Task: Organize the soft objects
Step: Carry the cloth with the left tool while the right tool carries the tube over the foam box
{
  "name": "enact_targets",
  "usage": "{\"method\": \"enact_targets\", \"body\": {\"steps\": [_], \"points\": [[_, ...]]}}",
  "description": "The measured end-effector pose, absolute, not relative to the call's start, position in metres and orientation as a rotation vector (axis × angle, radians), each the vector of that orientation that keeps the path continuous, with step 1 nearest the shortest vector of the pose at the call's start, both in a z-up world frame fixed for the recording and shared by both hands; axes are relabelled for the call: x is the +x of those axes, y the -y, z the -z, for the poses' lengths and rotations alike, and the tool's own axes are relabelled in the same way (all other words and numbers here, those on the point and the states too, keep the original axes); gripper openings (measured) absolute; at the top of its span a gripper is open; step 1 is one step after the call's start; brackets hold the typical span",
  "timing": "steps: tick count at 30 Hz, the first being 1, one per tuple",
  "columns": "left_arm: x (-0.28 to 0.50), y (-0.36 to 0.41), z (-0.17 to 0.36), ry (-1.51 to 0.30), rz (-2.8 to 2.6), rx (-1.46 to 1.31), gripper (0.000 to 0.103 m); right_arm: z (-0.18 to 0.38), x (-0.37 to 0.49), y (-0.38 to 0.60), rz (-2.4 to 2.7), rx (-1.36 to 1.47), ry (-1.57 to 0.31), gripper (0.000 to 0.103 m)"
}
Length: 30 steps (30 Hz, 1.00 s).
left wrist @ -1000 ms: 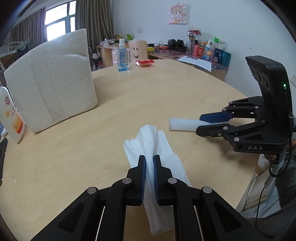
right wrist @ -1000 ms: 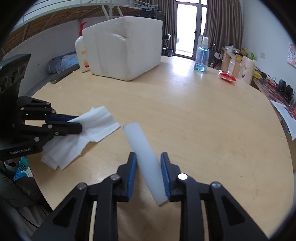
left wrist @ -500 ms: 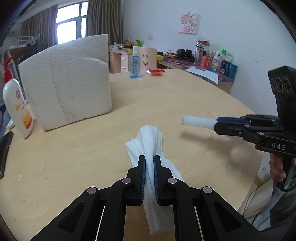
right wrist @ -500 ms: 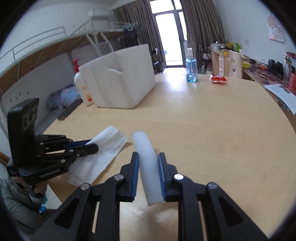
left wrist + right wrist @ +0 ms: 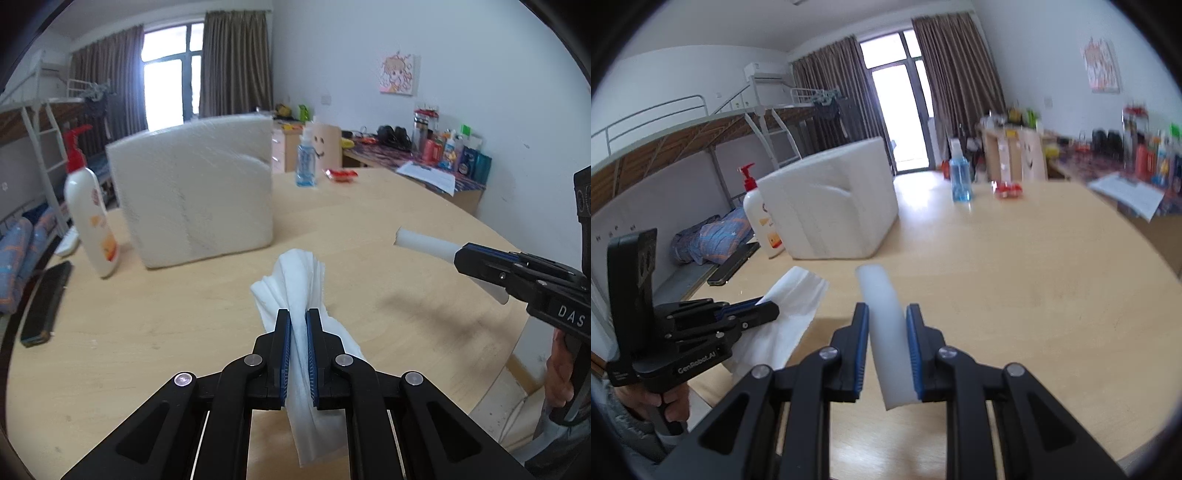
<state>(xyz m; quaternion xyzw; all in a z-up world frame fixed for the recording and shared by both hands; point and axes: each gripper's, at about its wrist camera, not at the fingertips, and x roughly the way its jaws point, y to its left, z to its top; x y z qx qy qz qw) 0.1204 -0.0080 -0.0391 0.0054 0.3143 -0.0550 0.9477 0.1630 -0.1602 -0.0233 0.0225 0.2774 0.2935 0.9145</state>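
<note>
Left wrist view shows the left gripper (image 5: 298, 354) with its blue-padded fingers (image 5: 283, 354) pinched hard together on a crumpled white paper tissue (image 5: 299, 280) — the sheet bunches into pleats where it is squeezed, fans out ahead and hangs limp below, clear of the round pale wooden table (image 5: 147, 332). Thin, floppy paper offers no edge to hold, so clamping a gathered fold is probably the only secure way to carry it.

To the right, the right gripper (image 5: 887, 354) has its fingers (image 5: 913, 354) nearly closed on a white foam strip (image 5: 884, 325), gripped across its width near the middle so both ends stick out evenly; the foam looks springy enough to keep the fingers slightly apart. It too is held above the table.

Each hand carrying one soft item suggests both are being moved together — likely toward the large white foam block (image 5: 192, 192) standing beside the white lotion pump bottle with a red top (image 5: 90, 218), though no destination is clear.
</note>
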Motion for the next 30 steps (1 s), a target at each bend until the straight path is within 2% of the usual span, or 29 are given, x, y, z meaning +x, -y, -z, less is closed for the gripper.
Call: {"method": "enact_targets", "body": {"steps": [30], "points": [[0.042,-0.028,-0.039,-0.356,-0.027,0.05,0.009,-0.034,0.116,0.107,-0.712,-0.007,-0.374,0.024]]}}
